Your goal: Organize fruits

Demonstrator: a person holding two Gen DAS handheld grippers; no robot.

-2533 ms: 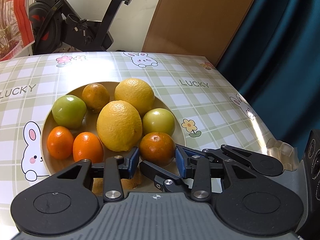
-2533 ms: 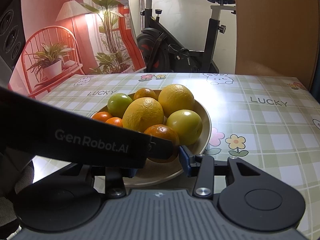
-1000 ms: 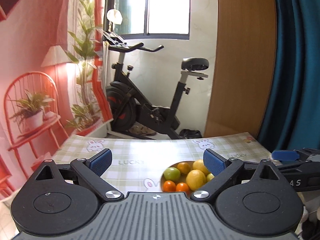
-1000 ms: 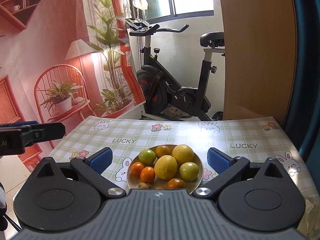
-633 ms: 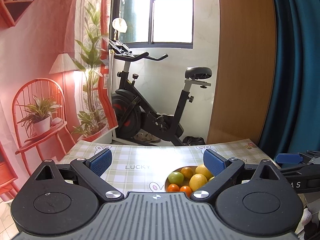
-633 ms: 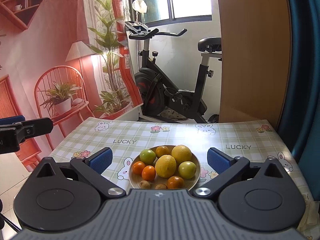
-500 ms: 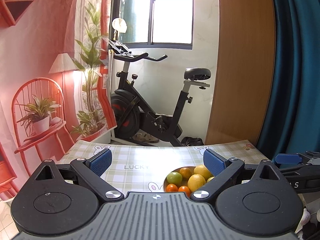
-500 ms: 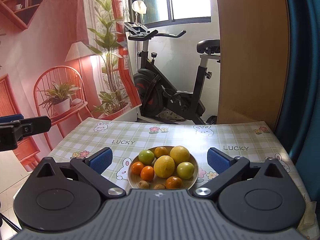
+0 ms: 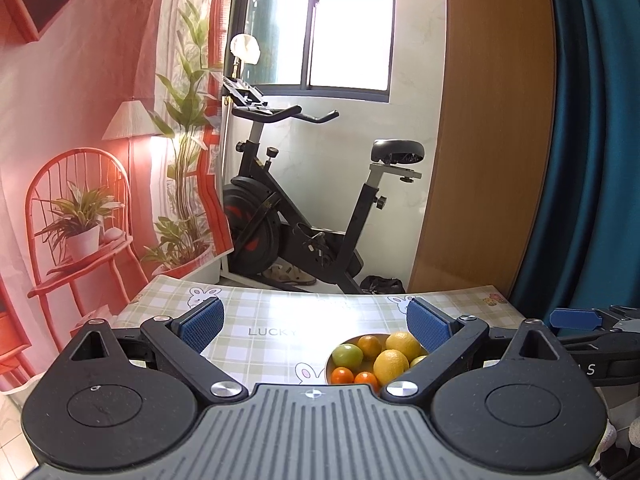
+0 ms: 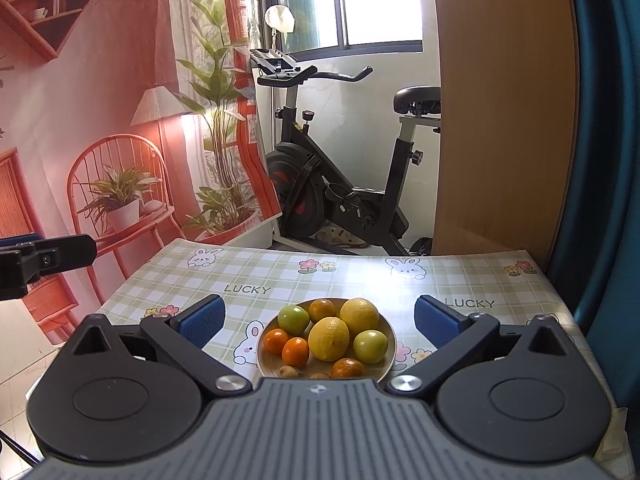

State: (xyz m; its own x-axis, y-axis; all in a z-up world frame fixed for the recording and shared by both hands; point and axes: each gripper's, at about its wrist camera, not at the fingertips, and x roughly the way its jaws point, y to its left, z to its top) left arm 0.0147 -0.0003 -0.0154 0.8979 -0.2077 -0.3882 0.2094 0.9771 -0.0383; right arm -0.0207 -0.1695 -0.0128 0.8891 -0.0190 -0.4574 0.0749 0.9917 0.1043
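Blue-padded left gripper [image 9: 316, 326] and right gripper [image 10: 318, 320] were both spread wide and empty, held back from the table [image 10: 360, 276]. Farther on, the fruits [image 10: 329, 338] all sat gathered in the plate [image 10: 390, 354], so sorting looked finished.

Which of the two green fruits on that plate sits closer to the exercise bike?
The green fruit at the plate's far left, beside an orange; the other green fruit lies nearer the camera, on the right.

Beyond the far edge of the green-checked table [image 10: 360, 276], a black exercise bike [image 10: 340, 184] stands under a bright window [image 10: 376, 4], between a red printed backdrop [image 10: 100, 100] and a wooden panel [image 10: 504, 112].
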